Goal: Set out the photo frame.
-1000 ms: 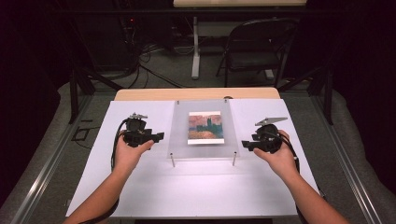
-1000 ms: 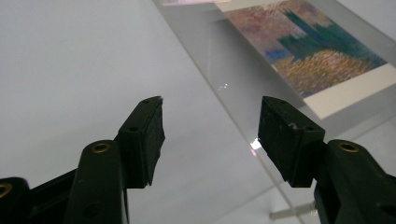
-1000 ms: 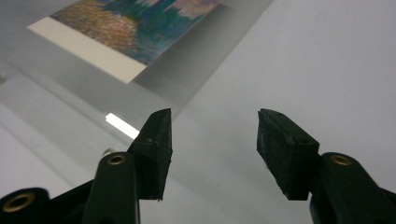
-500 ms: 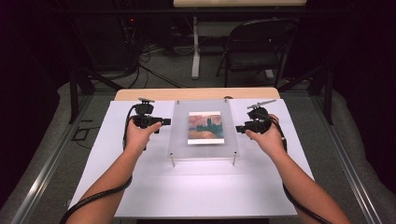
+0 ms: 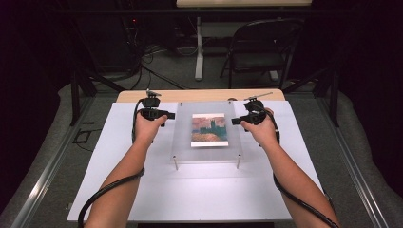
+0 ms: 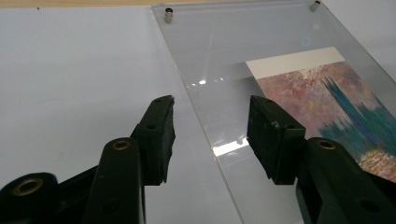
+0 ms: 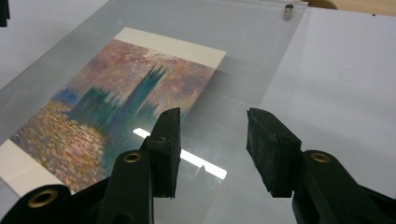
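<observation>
A clear acrylic frame (image 5: 183, 137) lies flat on short metal standoffs (image 5: 176, 164) in the middle of the white tabletop (image 5: 119, 156). It holds a painted print (image 5: 209, 129) of towers over water. My left gripper (image 5: 168, 115) is at the frame's left edge near the far end. In the left gripper view, the left gripper (image 6: 210, 135) hangs over that edge (image 6: 205, 121), one jaw above the table and one above the acrylic. My right gripper (image 5: 235, 121) mirrors it at the right edge, hovering over the acrylic beside the print (image 7: 116, 102). Both sets of jaws have just been closing and stand open, pressing on nothing.
A wooden strip (image 5: 199, 95) runs along the table's far edge. Behind it stand a dark folding chair (image 5: 259, 52), a table leg (image 5: 199, 47) and loose cables (image 5: 157, 66) on the floor. Far corner standoffs (image 6: 168, 15) (image 7: 288, 11) stick up from the frame.
Both hands have moved away from me along the frame's sides toward its far end and slightly inward, so each gripper now reaches over a side edge.
</observation>
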### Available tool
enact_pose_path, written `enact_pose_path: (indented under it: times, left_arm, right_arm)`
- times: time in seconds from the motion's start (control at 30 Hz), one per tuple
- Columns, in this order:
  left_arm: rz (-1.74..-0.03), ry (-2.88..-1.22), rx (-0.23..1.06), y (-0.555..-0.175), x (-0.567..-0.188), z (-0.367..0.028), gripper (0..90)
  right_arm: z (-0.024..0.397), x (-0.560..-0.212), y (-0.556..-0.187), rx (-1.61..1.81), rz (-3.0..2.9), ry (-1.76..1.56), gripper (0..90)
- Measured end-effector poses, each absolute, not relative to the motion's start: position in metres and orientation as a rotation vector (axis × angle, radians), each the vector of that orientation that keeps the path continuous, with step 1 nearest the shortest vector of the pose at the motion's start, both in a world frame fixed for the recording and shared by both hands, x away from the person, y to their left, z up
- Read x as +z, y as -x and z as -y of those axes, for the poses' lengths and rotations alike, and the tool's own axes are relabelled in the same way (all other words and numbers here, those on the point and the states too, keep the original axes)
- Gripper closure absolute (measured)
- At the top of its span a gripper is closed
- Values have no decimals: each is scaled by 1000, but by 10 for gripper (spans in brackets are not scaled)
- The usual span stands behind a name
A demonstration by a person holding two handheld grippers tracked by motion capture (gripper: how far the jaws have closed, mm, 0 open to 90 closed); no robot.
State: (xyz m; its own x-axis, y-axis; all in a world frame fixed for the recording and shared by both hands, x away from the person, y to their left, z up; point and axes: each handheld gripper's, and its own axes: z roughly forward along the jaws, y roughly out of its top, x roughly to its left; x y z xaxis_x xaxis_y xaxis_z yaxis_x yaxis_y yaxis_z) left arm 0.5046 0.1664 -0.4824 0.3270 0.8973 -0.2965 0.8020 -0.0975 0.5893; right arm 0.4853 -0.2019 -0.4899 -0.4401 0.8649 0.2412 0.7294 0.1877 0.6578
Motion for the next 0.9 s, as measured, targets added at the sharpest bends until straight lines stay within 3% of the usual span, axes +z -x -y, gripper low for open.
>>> enact_pose_path:
  times: [0.57, 0.9]
  left_arm:
    - [-1602, -1877, 120, -531, -506, -155, 499]
    - [-1580, -1885, 83, -536, -520, -145, 432]
  right_arm:
    - [193, -509, -518, 1135, -2198, -1738, 493]
    - [195, -518, -529, 1192, -2176, -1823, 460]
